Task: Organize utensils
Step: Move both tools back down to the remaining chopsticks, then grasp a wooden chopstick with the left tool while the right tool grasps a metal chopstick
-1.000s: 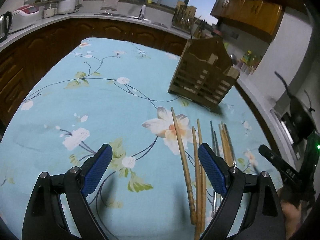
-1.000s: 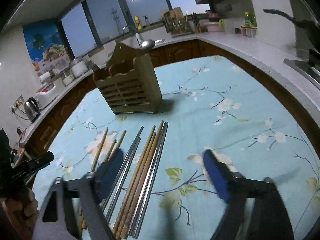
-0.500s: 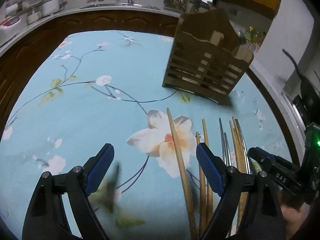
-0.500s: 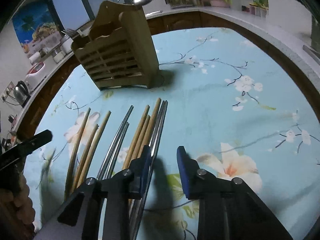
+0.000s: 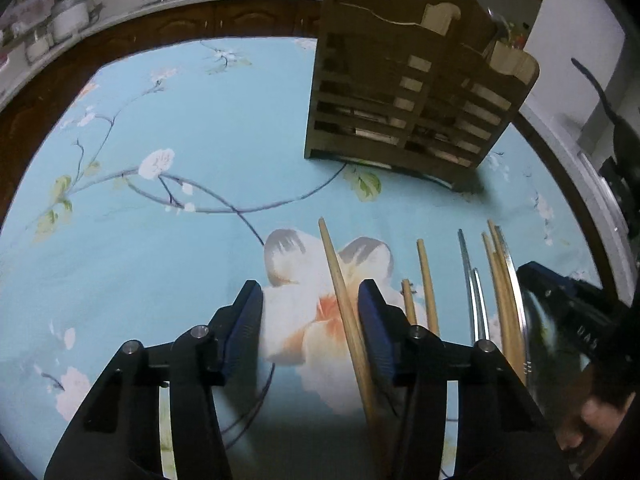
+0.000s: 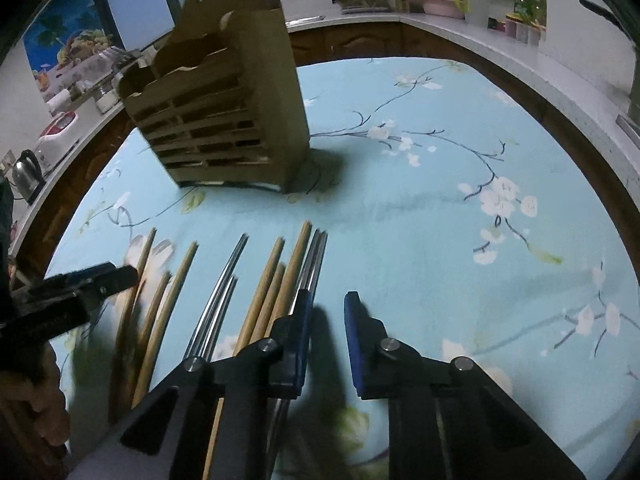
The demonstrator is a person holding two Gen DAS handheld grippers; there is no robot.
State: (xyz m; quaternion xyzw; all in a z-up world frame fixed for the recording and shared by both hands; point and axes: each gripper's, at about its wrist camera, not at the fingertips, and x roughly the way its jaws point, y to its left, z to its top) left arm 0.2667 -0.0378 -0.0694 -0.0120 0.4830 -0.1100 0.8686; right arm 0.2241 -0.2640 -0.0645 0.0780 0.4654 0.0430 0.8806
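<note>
Several wooden and metal chopsticks lie side by side on the blue floral tablecloth (image 5: 168,248). My left gripper (image 5: 310,312) is partly closed around the leftmost wooden chopstick (image 5: 340,292), which lies against its right pad; a gap remains on the left. My right gripper (image 6: 325,332) is narrowly open and empty, just right of the metal chopstick pair (image 6: 314,256), with its left pad beside them. A slatted wooden utensil holder (image 5: 408,92) stands upright behind the chopsticks; it also shows in the right wrist view (image 6: 224,120).
A dark wooden table rim (image 6: 520,80) borders the cloth. Kitchen counters with a kettle (image 6: 26,174), jars and bottles run behind. The right gripper also appears at the right edge of the left wrist view (image 5: 572,320).
Both grippers moved forward and down toward the chopsticks. The left jaws narrowed around the leftmost wooden chopstick. The right jaws closed from wide to a narrow gap.
</note>
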